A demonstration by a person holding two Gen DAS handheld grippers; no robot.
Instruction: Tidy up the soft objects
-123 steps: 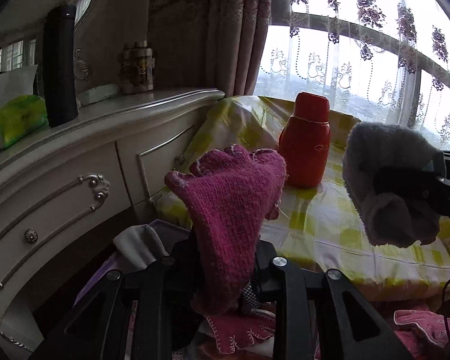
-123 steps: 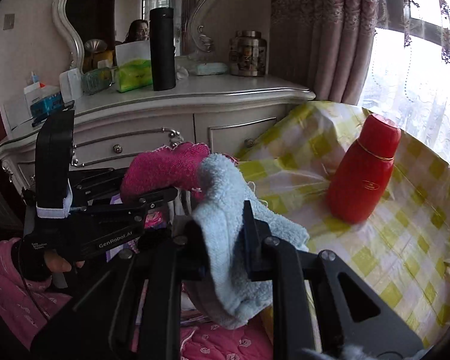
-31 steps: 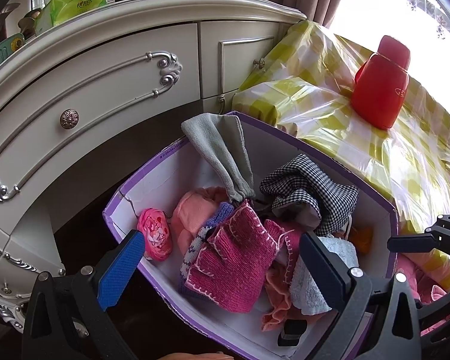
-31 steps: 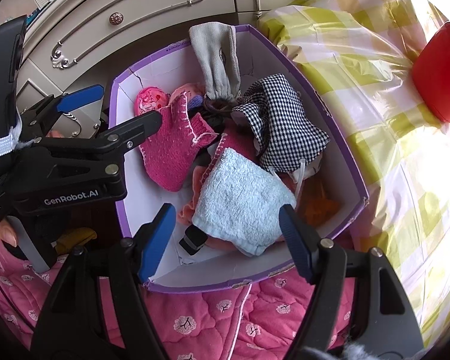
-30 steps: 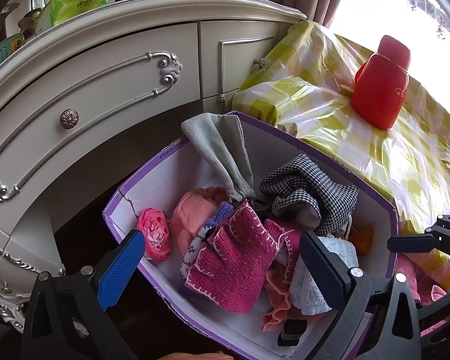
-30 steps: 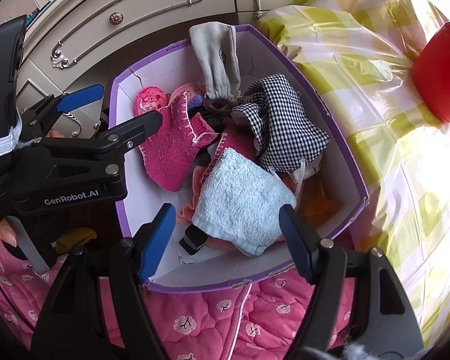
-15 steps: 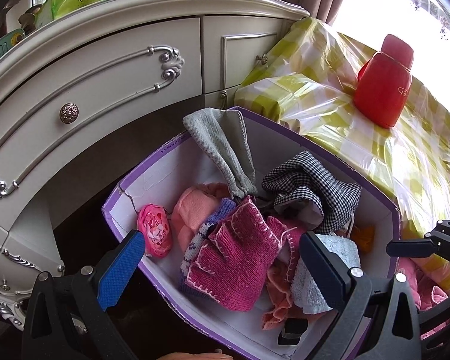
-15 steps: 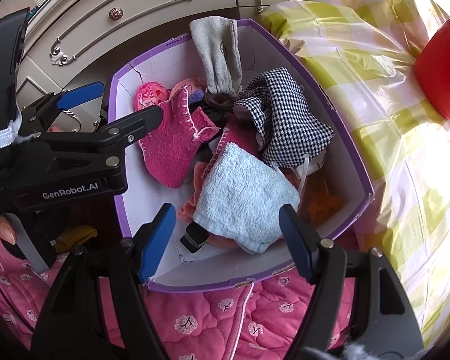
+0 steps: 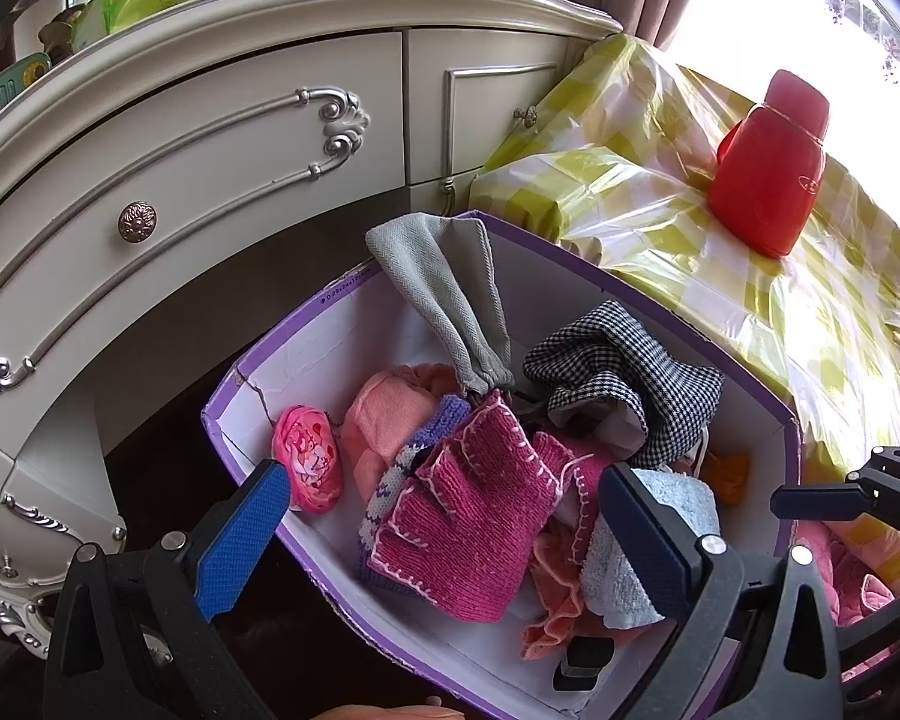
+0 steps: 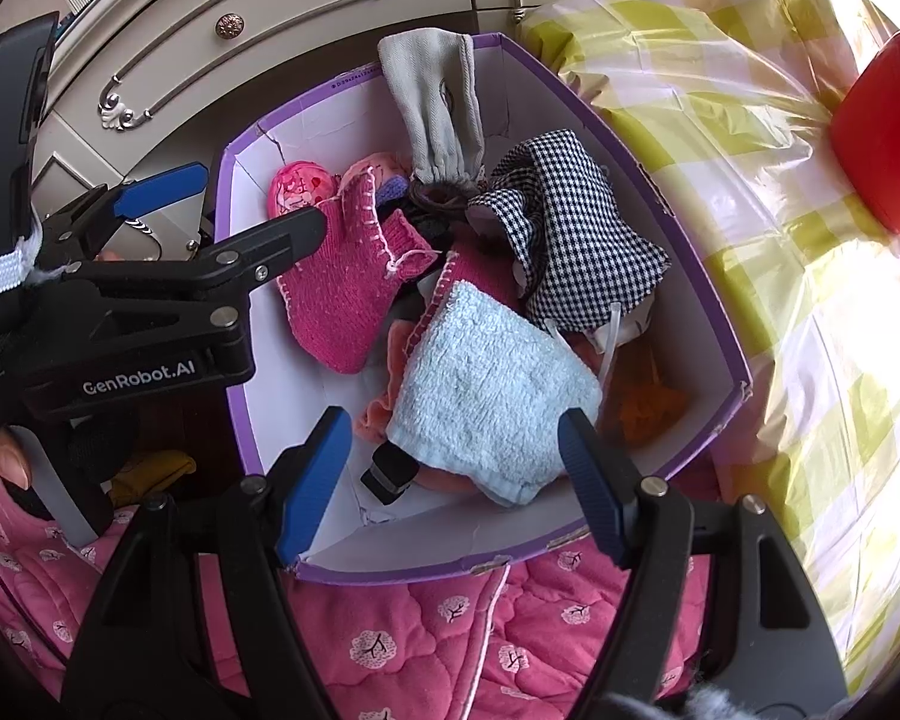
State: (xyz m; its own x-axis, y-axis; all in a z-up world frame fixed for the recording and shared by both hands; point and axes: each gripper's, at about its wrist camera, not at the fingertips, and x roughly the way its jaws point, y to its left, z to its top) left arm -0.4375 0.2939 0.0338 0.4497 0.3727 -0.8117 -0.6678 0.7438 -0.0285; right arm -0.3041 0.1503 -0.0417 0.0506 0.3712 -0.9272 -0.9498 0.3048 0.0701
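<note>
A purple-rimmed cardboard box [image 10: 699, 276] holds the soft things: a magenta knit glove [image 10: 345, 294] at its left, a light blue towel [image 10: 486, 396] in the middle, a houndstooth pouch [image 10: 570, 222] at its right, and a grey cloth bag [image 10: 438, 102] draped over its far rim. Above the box, the left gripper [image 9: 444, 546] and right gripper [image 10: 453, 474] both stand open and empty. Beyond the box stands a cream dresser [image 9: 210, 138]. An orange item [image 10: 648, 402] under the pouch is hard to make out.
</note>
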